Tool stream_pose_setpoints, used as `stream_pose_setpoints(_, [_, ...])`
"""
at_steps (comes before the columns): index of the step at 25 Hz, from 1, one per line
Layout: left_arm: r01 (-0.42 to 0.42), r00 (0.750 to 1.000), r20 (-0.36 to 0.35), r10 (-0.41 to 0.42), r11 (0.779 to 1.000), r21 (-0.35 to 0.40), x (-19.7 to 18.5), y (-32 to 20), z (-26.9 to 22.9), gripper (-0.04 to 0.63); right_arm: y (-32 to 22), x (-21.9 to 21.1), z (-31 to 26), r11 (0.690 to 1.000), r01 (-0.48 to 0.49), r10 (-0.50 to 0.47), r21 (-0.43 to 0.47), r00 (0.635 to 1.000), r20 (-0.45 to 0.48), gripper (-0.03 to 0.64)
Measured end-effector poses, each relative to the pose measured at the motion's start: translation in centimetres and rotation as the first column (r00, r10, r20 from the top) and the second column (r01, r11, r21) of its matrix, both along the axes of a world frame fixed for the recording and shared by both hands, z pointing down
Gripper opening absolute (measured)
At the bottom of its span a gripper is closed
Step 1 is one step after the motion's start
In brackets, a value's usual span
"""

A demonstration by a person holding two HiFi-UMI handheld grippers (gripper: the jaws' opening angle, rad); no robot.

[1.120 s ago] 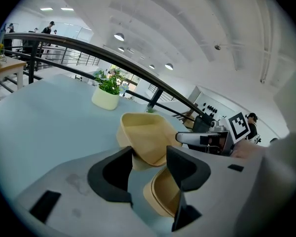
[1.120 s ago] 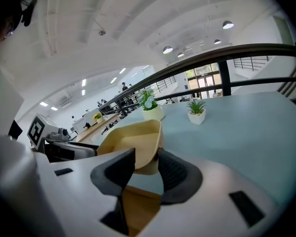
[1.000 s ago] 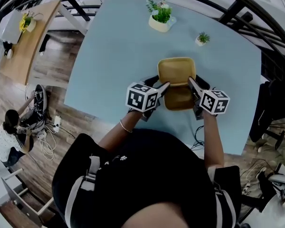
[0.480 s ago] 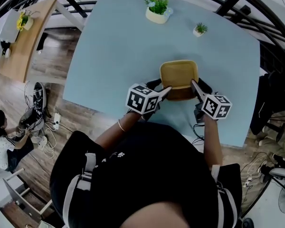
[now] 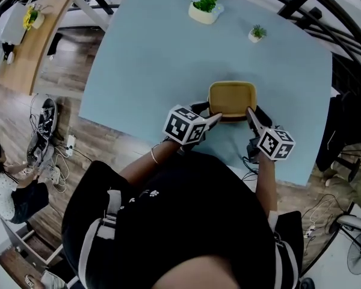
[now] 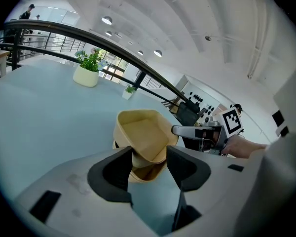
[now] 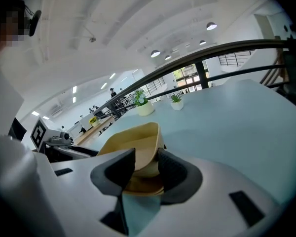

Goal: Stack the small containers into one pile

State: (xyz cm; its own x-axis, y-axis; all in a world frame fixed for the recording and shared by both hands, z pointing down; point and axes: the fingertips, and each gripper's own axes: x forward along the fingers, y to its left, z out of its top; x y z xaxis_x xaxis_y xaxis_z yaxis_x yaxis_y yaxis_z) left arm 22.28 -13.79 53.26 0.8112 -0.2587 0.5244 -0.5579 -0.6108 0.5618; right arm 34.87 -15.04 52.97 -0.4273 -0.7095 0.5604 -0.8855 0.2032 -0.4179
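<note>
My left gripper (image 5: 212, 120) and right gripper (image 5: 250, 112) each pinch the tilted top container (image 5: 231, 97) (one jaw-pair per side), its base inside the lower container (image 5: 231, 118).

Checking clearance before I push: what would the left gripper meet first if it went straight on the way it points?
The tan upper container, held between its jaws; it tilts over a second container. Beyond it, depth unclear, the right gripper.
</note>
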Motion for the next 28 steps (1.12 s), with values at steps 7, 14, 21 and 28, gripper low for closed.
stream_pose_setpoints(7, [-0.029, 1.0, -0.002, 0.029, 1.0, -0.011, 0.3, 1.3, 0.3, 0.196, 1.3, 0.4, 0.3, 1.0, -0.018, 0.018, -0.008, 1.0, 0.004, 0.15])
stream_pose_setpoints(14, [-0.031, 1.0, 0.0, 0.031, 0.999, -0.027, -0.1, 1.9, 0.5, 0.196, 2.0, -0.1, 0.5, 1.0, -0.015, 0.015, -0.014, 1.0, -0.016, 0.15])
stream_pose_setpoints(21, [-0.047, 0.999, 0.003, 0.047, 0.997, -0.061, -0.1, 2.5, 1.1, 0.196, 2.6, 0.0, 1.4, 0.999, -0.026, 0.025, -0.035, 0.999, -0.032, 0.15])
stream_pose_setpoints(28, [-0.051, 0.999, 0.003, 0.052, 0.996, -0.075, -0.2, 2.6, 1.6, 0.196, 2.6, 0.0, 2.2, 0.998, -0.037, 0.036, -0.046, 0.999, -0.031, 0.158])
